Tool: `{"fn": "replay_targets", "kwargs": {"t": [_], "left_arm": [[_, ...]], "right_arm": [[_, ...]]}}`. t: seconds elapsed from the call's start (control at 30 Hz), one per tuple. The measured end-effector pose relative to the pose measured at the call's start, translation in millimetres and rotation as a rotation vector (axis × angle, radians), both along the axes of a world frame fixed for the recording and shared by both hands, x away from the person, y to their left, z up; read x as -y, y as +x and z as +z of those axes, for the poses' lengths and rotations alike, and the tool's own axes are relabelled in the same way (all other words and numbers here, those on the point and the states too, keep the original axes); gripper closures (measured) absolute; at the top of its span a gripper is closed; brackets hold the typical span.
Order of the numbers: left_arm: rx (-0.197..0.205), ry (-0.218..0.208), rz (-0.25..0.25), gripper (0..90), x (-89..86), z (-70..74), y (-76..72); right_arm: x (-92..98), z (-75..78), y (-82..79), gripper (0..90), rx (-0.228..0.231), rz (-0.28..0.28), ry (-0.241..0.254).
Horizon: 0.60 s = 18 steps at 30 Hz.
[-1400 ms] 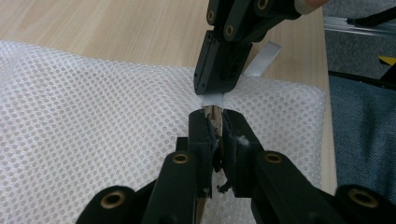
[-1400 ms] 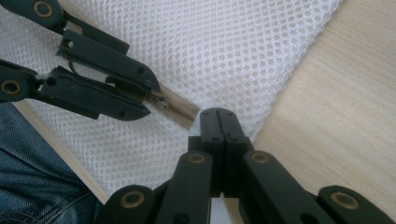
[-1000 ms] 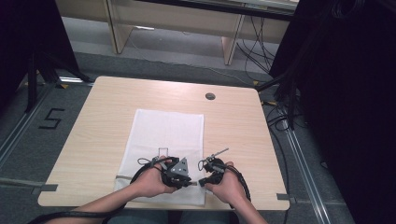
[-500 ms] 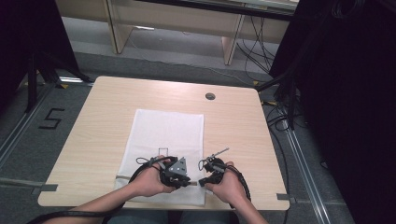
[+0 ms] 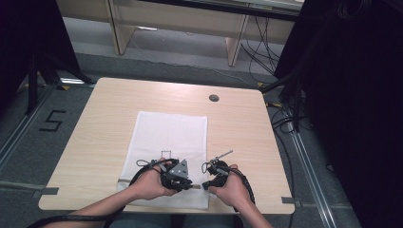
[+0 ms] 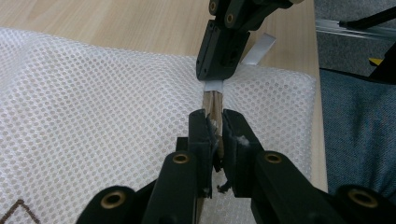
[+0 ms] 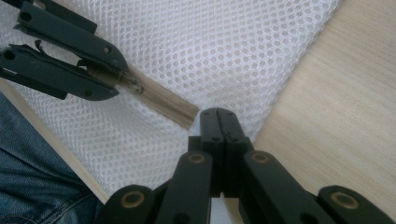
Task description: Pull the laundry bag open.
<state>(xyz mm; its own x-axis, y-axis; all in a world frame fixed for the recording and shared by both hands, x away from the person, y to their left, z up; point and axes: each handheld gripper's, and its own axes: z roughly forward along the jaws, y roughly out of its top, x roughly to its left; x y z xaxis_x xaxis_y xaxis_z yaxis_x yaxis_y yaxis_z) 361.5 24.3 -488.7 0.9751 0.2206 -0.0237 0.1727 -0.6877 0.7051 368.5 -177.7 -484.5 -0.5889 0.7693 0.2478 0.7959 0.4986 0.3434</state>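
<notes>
A white mesh bag (image 5: 171,130) lies flat on the wooden table (image 5: 104,109), its beige zipper (image 7: 163,103) running along the near edge. My left gripper (image 6: 215,122) is shut on the zipper's slider, with beige tape showing between its jaws. In the high view it sits at the bag's near edge (image 5: 178,173). My right gripper (image 7: 218,114) is shut at the zipper's end, pinching a white tab (image 6: 213,86) of the bag. It stands just to the right of the left gripper (image 5: 211,178). The two jaw tips face each other, a short stretch of zipper apart.
A round cable hole (image 5: 214,98) sits at the table's far side. Strips of grey tape (image 5: 47,191) mark the near corners. The person's jeans (image 7: 32,186) are close to the table's front edge. Dark curtains and cables stand to the right.
</notes>
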Motion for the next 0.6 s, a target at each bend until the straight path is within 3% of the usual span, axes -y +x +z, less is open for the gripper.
{"fn": "replay_targets", "kwargs": {"t": [0.17, 0.2, 0.33, 0.4, 0.43, 0.47, 0.53, 0.6], "left_arm": [[-0.001, -0.003, 0.0, 82.2, -0.3, -0.3, -0.2], [0.013, 0.005, -0.011, 82.2, -1.1, 0.4, 0.4], [-0.015, -0.016, 0.011, 82.2, -3.8, 0.7, -0.4], [-0.012, -0.017, 0.011, 82.2, -4.6, 0.5, -0.6], [0.0, 0.002, 0.0, 82.2, -5.1, 1.1, 0.1], [-0.009, -0.016, 0.008, 82.2, -4.2, 0.5, -1.0], [-0.002, -0.003, 0.0, 82.2, -5.5, 1.7, -0.2], [-0.012, -0.019, 0.007, 82.2, -6.7, 1.8, 0.2]], "right_arm": [[0.0, 0.5, -0.2, 90.0, -0.007, -0.003, 0.002], [0.1, 0.4, -0.1, 90.0, -0.007, -0.004, 0.003], [-0.2, -0.4, -0.5, 90.0, -0.005, -0.018, 0.006], [0.3, -0.2, 0.2, 90.0, 0.0, -0.003, 0.002], [0.1, 0.3, -0.2, 90.0, -0.004, -0.004, 0.003], [0.1, 0.3, -0.2, 90.0, -0.004, -0.004, 0.003], [-0.1, -0.4, -0.6, 90.0, -0.004, -0.016, 0.007], [0.6, 0.1, 0.0, 90.0, -0.007, -0.002, 0.009]]}}
